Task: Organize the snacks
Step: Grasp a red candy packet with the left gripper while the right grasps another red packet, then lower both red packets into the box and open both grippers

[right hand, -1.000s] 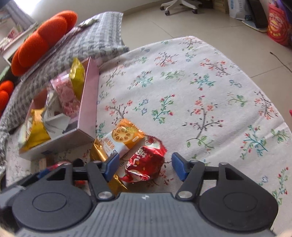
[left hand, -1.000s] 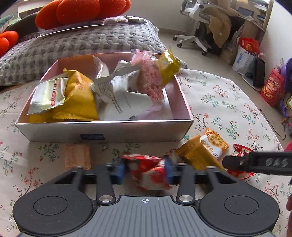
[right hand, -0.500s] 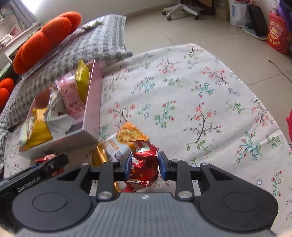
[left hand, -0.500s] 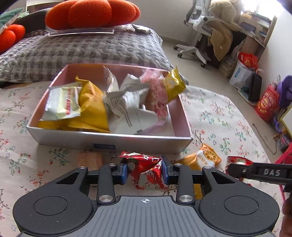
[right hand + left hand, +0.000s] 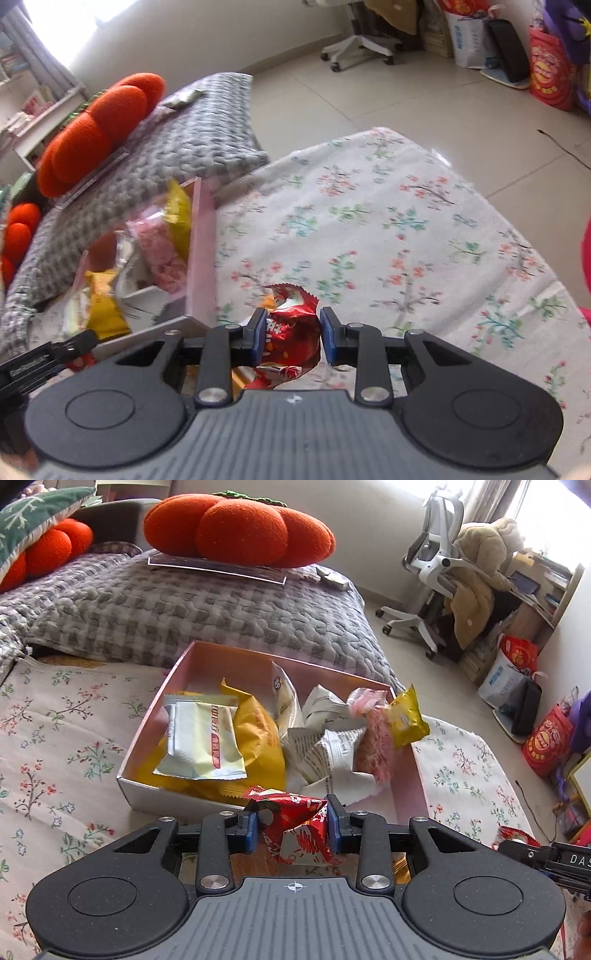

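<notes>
A pink box on the floral cloth holds several snack packets, yellow, white and pink. My left gripper is shut on a red snack packet and holds it lifted just above the box's near wall. My right gripper is shut on another red snack packet, held above the cloth to the right of the box. The right gripper's tip with its red packet shows at the right edge of the left wrist view.
An orange packet lies on the cloth behind the right packet. A grey quilted cushion with orange pumpkin pillows lies behind the box. An office chair and bags stand on the floor to the right.
Both grippers closed on red packets and lifted them off the cloth. The left gripper rose and moved toward the box; the right one rose as well.
</notes>
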The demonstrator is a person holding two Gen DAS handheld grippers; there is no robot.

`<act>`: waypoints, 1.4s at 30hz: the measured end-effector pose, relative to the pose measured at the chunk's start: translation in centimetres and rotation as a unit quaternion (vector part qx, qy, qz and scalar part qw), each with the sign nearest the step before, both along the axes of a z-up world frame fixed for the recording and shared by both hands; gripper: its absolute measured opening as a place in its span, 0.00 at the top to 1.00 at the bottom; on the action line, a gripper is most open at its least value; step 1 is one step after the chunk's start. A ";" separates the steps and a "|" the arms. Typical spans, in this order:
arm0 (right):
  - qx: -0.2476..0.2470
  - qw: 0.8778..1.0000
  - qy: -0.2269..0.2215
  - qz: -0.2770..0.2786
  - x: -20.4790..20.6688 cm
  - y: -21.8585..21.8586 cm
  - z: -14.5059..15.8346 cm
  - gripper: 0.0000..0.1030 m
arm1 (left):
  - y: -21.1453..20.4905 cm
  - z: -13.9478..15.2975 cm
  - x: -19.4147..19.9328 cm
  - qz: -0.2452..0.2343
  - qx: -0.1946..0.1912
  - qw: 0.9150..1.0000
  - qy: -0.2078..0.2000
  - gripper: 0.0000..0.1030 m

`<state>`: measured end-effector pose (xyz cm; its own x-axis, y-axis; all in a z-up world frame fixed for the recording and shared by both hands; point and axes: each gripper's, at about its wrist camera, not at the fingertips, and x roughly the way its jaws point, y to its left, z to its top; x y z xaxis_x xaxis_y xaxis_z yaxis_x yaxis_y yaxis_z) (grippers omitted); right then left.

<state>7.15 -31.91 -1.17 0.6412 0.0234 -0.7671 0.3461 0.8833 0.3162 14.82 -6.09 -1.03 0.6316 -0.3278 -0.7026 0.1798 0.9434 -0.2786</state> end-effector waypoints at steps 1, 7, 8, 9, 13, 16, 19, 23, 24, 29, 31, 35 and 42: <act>0.004 1.000 -0.005 0.007 0.1 0.3 0.1 0.74 | -0.1 0.0 0.1 -0.003 -0.001 1.000 0.000 0.69; 0.038 0.998 -0.024 0.043 1.1 1.8 0.2 0.74 | -0.5 -0.3 0.8 -0.021 -0.015 1.000 -0.002 0.69; 0.044 0.998 -0.024 0.047 1.4 2.0 0.1 0.74 | -0.6 -0.4 1.0 -0.024 -0.016 1.000 -0.002 0.69; 0.049 0.997 -0.024 0.050 1.7 2.1 0.1 0.74 | -0.8 -0.5 1.1 -0.027 -0.017 0.999 -0.002 0.69; 0.096 0.993 -0.034 0.054 3.0 2.2 0.1 0.74 | -1.3 -1.0 1.8 -0.036 -0.030 0.999 0.008 0.69; 0.130 0.989 -0.042 0.063 3.9 2.8 0.3 0.73 | -2.1 -1.4 2.4 -0.046 -0.029 0.998 0.010 0.69; 0.135 0.987 -0.042 0.080 4.8 4.1 0.4 0.73 | -2.9 -1.7 3.1 -0.056 -0.020 0.998 0.006 0.68; 0.113 0.989 -0.032 0.089 6.0 5.3 -0.1 0.73 | -3.4 -2.4 4.3 -0.059 -0.006 0.998 0.012 0.68; 0.113 0.989 -0.029 0.089 6.3 5.4 -0.3 0.73 | -3.4 -2.7 4.6 -0.058 -0.006 0.998 0.017 0.68; 0.104 0.991 -0.024 0.085 7.5 5.9 -0.8 0.73 | -3.7 -3.5 5.7 -0.062 0.002 0.998 0.012 0.67; 0.087 0.992 -0.027 0.087 7.9 6.3 -1.0 0.73 | -4.0 -3.6 5.9 -0.062 0.005 0.998 0.005 0.67; 0.069 0.994 -0.034 0.078 8.2 6.2 -1.5 0.71 | -4.3 -3.7 6.1 -0.063 0.016 0.998 -0.016 0.65; 0.036 0.995 -0.062 0.070 7.7 6.0 -0.4 0.55 | -4.8 -2.4 5.7 -0.079 0.030 0.996 -0.042 0.43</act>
<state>14.90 -25.94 -1.57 0.7171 0.1713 -0.6756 0.1759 0.8935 0.4133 20.53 -10.86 -3.40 0.6322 -0.3866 -0.6714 0.3474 0.9161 -0.2004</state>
